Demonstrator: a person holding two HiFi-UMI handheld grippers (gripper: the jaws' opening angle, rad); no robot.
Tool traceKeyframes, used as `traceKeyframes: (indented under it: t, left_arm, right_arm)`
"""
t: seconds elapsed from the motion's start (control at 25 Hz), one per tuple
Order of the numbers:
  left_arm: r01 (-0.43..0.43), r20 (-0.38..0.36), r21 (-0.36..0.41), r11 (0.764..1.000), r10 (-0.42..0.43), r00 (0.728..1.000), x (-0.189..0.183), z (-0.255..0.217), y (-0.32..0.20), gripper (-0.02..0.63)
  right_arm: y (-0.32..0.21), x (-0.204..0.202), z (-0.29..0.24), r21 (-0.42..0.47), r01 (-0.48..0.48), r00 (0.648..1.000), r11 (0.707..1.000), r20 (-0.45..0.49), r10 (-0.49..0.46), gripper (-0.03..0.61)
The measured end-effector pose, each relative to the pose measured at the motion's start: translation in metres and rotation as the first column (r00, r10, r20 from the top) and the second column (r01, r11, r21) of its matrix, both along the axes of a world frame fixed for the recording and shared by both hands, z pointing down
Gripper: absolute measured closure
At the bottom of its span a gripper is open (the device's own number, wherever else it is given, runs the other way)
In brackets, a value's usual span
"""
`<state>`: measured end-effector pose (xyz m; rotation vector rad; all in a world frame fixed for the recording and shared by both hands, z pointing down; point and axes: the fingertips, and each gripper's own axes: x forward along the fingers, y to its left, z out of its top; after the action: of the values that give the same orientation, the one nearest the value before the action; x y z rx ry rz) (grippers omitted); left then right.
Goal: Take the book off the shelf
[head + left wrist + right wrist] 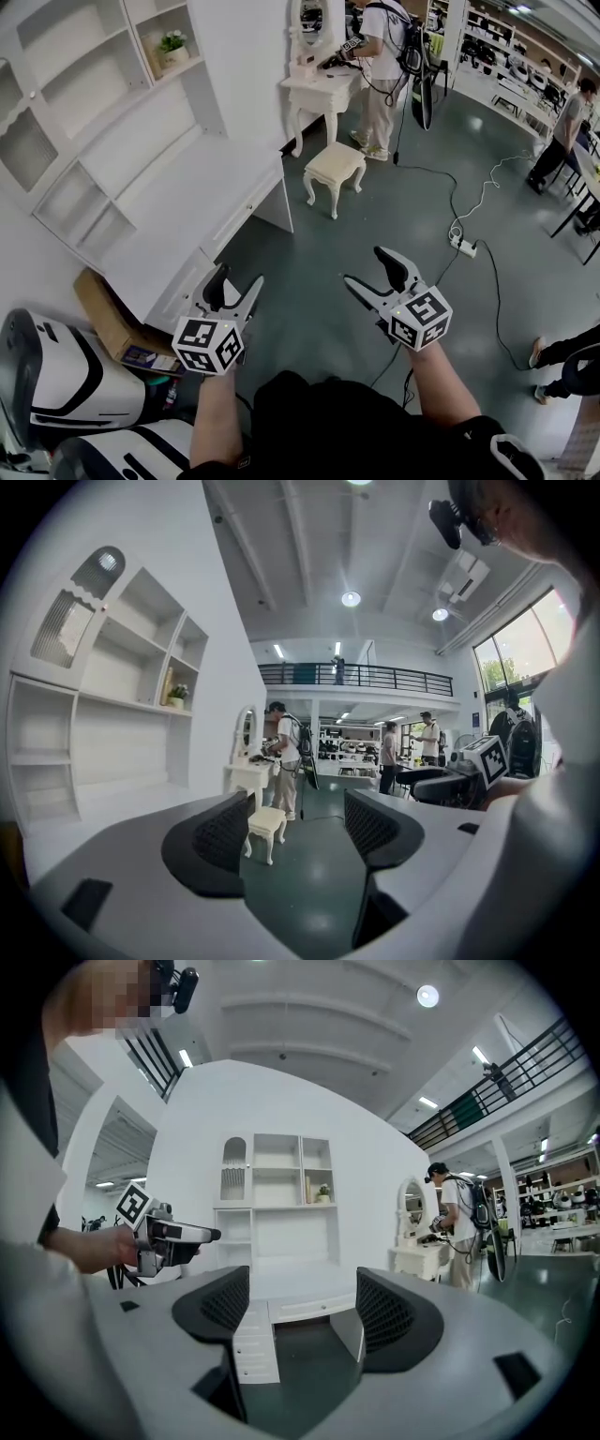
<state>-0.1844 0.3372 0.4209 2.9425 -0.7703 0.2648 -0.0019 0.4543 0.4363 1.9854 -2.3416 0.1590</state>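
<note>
The left tool [240,278] and right tool [364,266] stood wide and empty, and only the right gripper view faced the shelf [277,1206] head-on, well ahead, its book [307,1191] upright just left of a potted plant [323,1191], while the left gripper view framed a stool [266,825].

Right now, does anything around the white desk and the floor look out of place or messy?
A flattened brown cardboard piece sits jammed against the near end of the white desk, where it looks discarded. A white power strip lies out in the open on the dark green floor, where someone could trip on it. Nothing looks spilled or broken.
</note>
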Motion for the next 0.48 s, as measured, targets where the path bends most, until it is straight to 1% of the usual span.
traceKeyframes:
  t: [0.24, 0.36, 0.48]
  left_arm:
    - [-0.043, 0.031, -0.054, 0.998, 0.044, 0.999, 0.024, 0.018, -0.003, 0.305]
    - [-0.058, 0.042, -0.066, 0.996, 0.061, 0.997, 0.038, 0.025, -0.013, 0.305]
    - [-0.063, 0.043, -0.075, 0.995, 0.067, 0.997, 0.049, 0.028, -0.035, 0.305]
  right_arm:
    - [0.005, 0.026, 0.018, -0.019, -0.034, 0.998, 0.999, 0.044, 0.035, 0.229]
    - [-0.005, 0.035, 0.024, -0.028, -0.028, 0.996, 0.999, 0.079, 0.030, 0.229]
    - [-0.026, 0.039, 0.025, -0.032, -0.012, 0.996, 0.999, 0.086, 0.014, 0.229]
